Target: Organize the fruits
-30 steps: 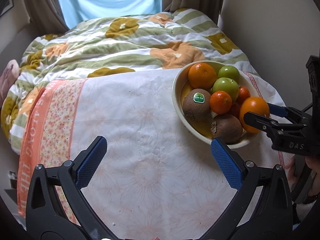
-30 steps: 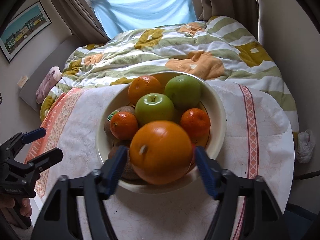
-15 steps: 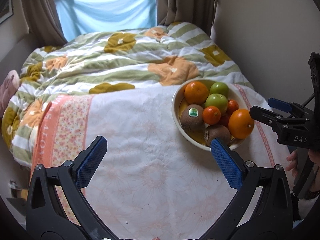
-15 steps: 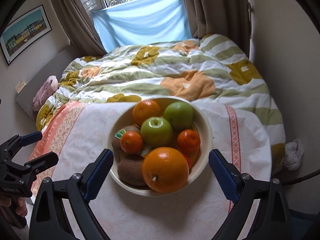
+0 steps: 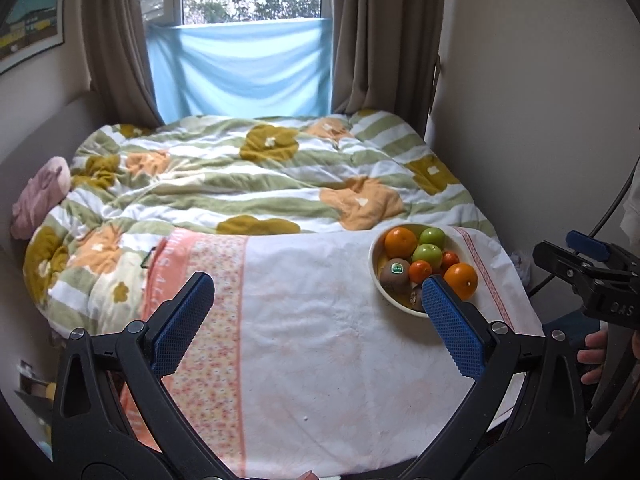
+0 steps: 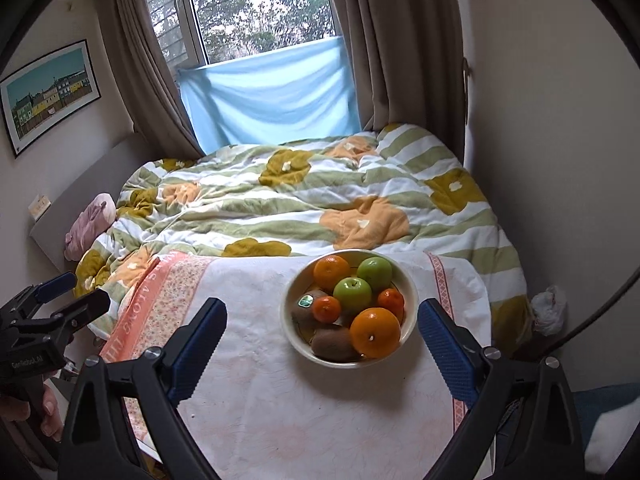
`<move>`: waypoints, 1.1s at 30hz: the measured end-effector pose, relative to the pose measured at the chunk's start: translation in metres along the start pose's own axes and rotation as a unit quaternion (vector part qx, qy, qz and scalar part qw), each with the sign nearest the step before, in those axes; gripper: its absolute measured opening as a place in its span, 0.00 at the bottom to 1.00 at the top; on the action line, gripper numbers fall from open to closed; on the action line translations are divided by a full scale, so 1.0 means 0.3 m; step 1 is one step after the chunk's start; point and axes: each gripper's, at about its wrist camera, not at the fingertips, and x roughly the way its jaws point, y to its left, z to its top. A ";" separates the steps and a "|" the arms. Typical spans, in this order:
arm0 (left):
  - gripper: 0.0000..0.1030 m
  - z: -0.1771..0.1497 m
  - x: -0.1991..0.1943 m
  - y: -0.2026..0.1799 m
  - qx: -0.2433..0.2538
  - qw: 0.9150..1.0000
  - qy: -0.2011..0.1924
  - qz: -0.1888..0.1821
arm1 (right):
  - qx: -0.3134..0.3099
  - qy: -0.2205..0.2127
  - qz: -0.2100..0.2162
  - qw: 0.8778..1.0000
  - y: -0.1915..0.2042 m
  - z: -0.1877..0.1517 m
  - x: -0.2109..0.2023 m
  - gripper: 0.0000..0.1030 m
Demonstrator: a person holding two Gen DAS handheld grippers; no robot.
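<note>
A cream bowl (image 6: 408, 322) stands on the cloth-covered table (image 6: 260, 380) and holds oranges, two green apples (image 6: 352, 293), small tangerines and kiwis. A large orange (image 6: 375, 332) lies at its near rim. The bowl also shows in the left wrist view (image 5: 374, 268) at the table's right side. My right gripper (image 6: 320, 344) is open and empty, pulled back in front of the bowl. My left gripper (image 5: 316, 320) is open and empty over the table's middle, left of the bowl.
A bed with a flowered green-striped duvet (image 5: 248, 184) lies behind the table. A pink pillow (image 6: 90, 228) rests at its left. A wall (image 6: 560, 160) runs close on the right. A white bag (image 6: 550, 308) lies on the floor beside the table.
My right gripper let go of the large orange at the bowl's near rim, opened wide and drew back. Both grippers have pulled back and up from the table.
</note>
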 end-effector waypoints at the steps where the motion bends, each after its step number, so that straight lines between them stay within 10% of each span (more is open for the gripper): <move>1: 1.00 -0.005 -0.021 0.007 0.003 1.000 -0.006 0.003 | -0.001 -0.004 -0.004 1.000 0.015 -0.004 -0.020 1.00; 33: 1.00 -0.097 -0.151 0.046 0.002 0.999 -0.047 0.022 | -0.020 -0.022 -0.052 0.998 0.168 -0.085 -0.141 1.00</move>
